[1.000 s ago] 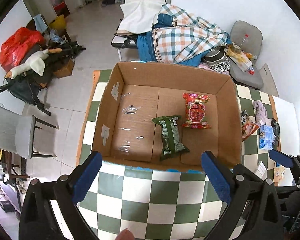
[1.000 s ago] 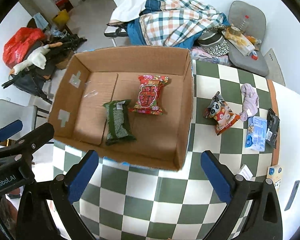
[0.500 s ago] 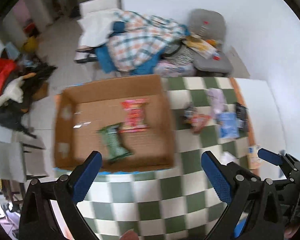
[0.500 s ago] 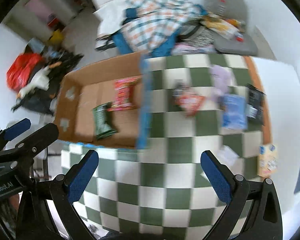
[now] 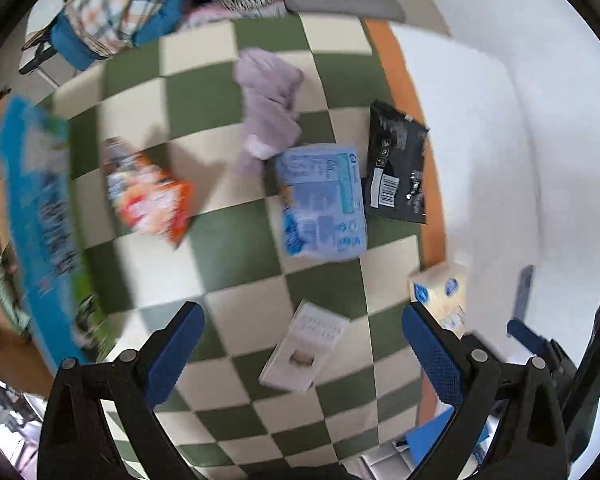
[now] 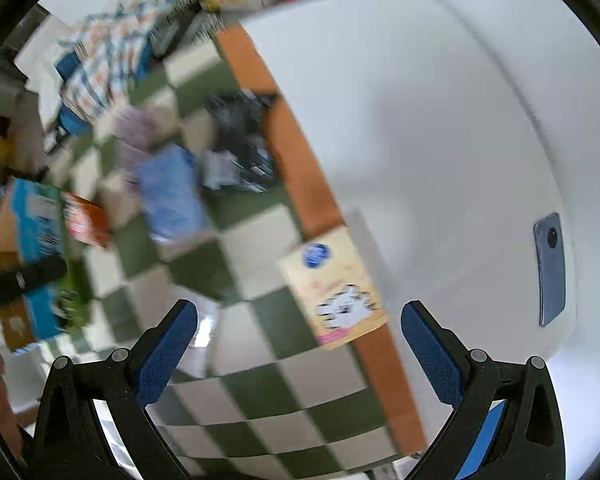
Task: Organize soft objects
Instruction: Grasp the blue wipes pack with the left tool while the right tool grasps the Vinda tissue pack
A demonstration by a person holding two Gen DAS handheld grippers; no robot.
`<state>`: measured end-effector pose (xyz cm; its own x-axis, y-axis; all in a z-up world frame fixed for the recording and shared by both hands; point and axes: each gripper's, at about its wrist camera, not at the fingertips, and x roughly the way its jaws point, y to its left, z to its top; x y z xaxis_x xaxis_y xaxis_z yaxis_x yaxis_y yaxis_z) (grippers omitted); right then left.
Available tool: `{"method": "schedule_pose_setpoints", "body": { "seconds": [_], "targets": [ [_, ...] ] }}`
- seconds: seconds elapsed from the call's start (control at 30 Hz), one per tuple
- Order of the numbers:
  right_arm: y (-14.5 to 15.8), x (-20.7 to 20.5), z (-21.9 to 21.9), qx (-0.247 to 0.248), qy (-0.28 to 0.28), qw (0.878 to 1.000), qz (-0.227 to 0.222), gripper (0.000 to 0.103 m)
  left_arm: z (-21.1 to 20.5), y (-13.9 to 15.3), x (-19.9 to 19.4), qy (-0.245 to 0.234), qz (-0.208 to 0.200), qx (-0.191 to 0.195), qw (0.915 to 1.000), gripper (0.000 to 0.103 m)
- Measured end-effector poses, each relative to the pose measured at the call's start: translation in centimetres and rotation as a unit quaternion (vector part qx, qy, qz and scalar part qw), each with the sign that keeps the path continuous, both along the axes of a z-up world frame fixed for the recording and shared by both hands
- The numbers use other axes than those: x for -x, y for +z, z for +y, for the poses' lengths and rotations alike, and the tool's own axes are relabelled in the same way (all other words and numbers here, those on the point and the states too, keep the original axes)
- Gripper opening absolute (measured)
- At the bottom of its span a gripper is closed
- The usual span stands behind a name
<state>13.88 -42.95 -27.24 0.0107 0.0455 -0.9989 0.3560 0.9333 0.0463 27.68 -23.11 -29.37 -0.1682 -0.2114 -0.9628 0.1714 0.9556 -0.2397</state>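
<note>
On the green-and-cream checkered table (image 5: 236,256) lie a lilac soft toy (image 5: 268,100), an orange snack bag (image 5: 148,196), a blue tissue pack (image 5: 322,200) and a black packet (image 5: 398,168). My left gripper (image 5: 300,344) is open and empty, above a small white box (image 5: 304,350). My right gripper (image 6: 298,344) is open and empty, above a cream box with a cat picture (image 6: 334,286). The blue tissue pack (image 6: 170,196) and the lilac toy (image 6: 134,130) show blurred in the right wrist view.
The cardboard box's blue printed side (image 5: 40,208) stands at the left. A cream box (image 5: 440,292) sits at the table's right edge. A phone (image 6: 550,268) lies on the white surface to the right. A chair with plaid bedding (image 5: 112,4) is behind the table.
Both grippers have swung right, away from the cardboard box, toward the loose items at the table's right end. Both stay open and empty.
</note>
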Motion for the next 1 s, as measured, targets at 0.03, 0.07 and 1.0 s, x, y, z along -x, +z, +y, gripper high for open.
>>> {"method": "schedule_pose_setpoints", "body": {
  "seconds": [0.03,0.07,1.0],
  "targets": [
    [-1.1,0.0,-0.5,-0.003,0.006,1.000,0.011,0.103,-1.0,-1.0,-0.4,-0.008,0.005,-0.006,0.9999,0.101],
    [-2.6,-0.1,-0.9,-0.008,0.013,1.000,0.024,0.103,-2.2,-2.2,-0.8,-0.017,0.013,-0.015,0.9997,0.101],
    [-13.9,-0.6,-2.0,-0.034,0.005,0.994,0.106,0.077,-3.9,-10.1,-2.4,-0.051,0.027,-0.080,0.9951,0.044]
  ]
}}
